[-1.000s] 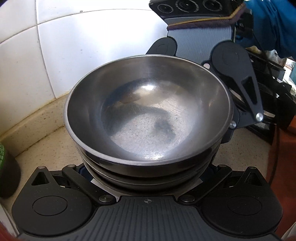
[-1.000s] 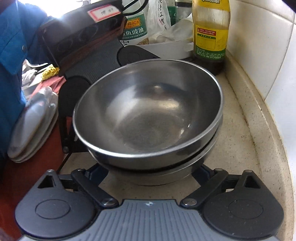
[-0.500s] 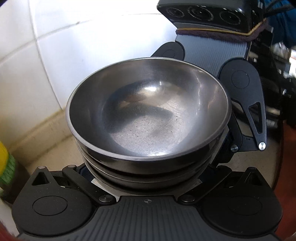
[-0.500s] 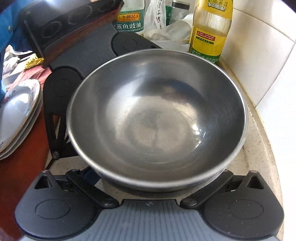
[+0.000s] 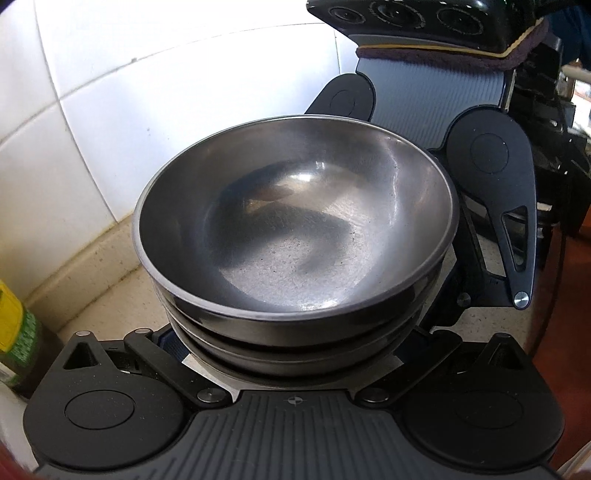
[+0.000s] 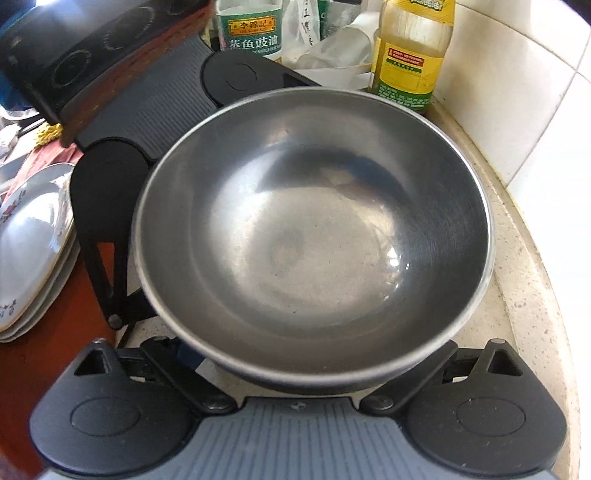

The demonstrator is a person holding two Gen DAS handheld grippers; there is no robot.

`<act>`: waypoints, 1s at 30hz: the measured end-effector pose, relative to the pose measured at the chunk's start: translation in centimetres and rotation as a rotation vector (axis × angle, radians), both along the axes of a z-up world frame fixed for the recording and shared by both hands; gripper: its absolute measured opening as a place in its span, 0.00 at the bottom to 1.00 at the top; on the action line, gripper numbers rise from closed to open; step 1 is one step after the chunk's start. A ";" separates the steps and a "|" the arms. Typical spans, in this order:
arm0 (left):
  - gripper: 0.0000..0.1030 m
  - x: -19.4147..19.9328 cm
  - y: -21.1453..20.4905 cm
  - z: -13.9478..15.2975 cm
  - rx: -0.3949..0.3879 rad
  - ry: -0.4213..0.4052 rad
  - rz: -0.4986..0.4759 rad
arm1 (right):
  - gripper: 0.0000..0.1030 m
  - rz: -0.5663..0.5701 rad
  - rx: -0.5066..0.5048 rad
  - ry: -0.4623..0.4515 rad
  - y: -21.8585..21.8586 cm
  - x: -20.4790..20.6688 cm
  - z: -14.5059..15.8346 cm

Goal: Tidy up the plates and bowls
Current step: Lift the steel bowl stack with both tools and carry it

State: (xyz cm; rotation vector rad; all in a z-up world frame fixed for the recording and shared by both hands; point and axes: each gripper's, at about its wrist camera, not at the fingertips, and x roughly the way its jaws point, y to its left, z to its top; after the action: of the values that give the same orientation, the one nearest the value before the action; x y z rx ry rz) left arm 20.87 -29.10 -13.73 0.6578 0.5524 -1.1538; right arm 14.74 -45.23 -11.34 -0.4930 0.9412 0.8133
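A stack of three steel bowls point(image 5: 295, 236) fills the left wrist view, resting against the base of my left gripper point(image 5: 291, 376). Its splayed jaws are closed around the lower bowls, and the fingertips are hidden beneath them. From the opposite side my right gripper point(image 6: 295, 387) faces it, and I look down into the top bowl point(image 6: 314, 236). The right jaws stand wide and are closing with the stack between them. Their pads are hidden under the bowls. A stack of white patterned plates point(image 6: 33, 251) lies on the left.
The stack hangs just over a beige speckled counter point(image 6: 524, 332) in a corner of white tiled wall point(image 6: 535, 92). An oil bottle point(image 6: 410, 55) and a soy sauce bottle point(image 6: 251, 33) stand behind. A dark red surface point(image 6: 22, 387) lies under the plates.
The right wrist view has come closer over the bowls and now looks more steeply into them. The left wrist view swung, bringing a bottle in at its left edge; the stack stayed put in it.
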 end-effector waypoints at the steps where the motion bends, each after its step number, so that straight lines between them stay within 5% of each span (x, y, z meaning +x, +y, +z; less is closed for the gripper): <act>1: 1.00 -1.1 0.2 0.7 0.005 -0.012 -0.002 | 0.90 -0.005 0.000 -0.007 0.0 -0.2 0.3; 30: 1.00 -8.8 2.0 9.2 -0.025 -0.239 0.030 | 0.78 -0.073 -0.048 -0.199 3.8 -9.5 12.0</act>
State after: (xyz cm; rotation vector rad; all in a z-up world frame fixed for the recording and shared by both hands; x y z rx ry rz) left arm 12.09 -27.13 -4.49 0.7513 0.3438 -1.0353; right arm 5.25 -41.40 0.69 -0.5675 0.7911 0.6633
